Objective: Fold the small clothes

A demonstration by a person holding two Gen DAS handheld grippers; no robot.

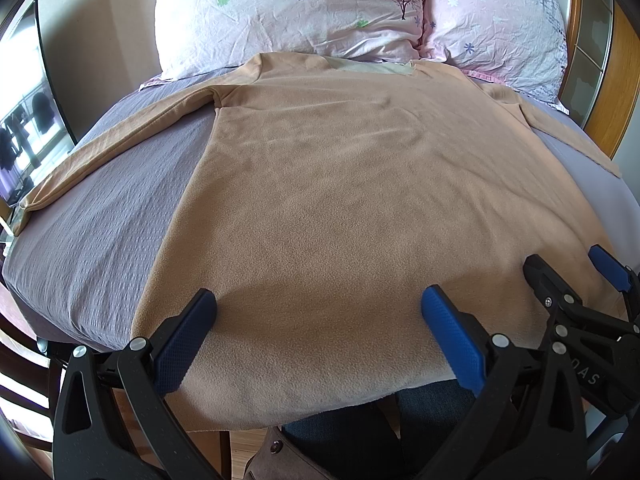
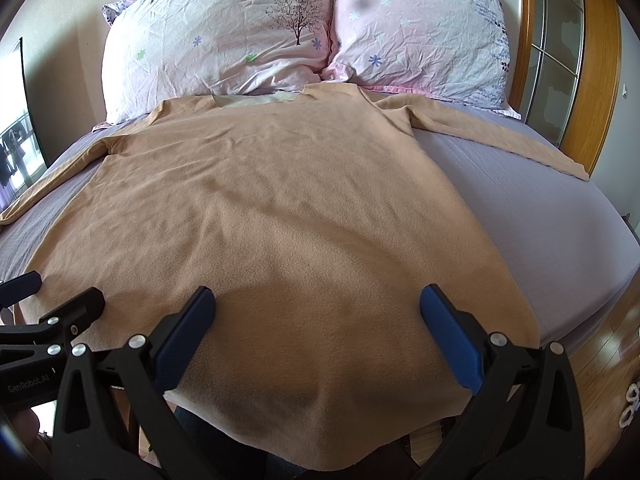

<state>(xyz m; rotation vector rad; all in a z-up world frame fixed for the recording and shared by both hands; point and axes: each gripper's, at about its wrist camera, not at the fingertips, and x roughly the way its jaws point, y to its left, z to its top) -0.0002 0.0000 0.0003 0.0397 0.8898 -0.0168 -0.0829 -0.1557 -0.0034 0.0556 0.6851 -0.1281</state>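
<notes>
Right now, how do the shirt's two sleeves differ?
The left sleeve runs long down toward the bed's left edge, cuff near it; the right sleeve angles out toward the wooden headboard side. The left shows a raised seam fold; the right lies flatter. Both are tan, spread out and unfolded on the purple sheet.

Shirt [image 1: 340,184] – plain tan/peach fleece, paler beige inside neckline. Bedsheet [image 1: 104,216] – muted lilac-grey, fine waffle texture. Pillows [image 2: 224,40] – pale pink, scattered blue and green flowers, dark bare-tree print. Left gripper [image 1: 319,308] and right gripper [image 2: 318,306] – black frames, blue dotted finger pads, silver rivets. Headboard [image 2: 600,80] – orange-brown wood.
</notes>
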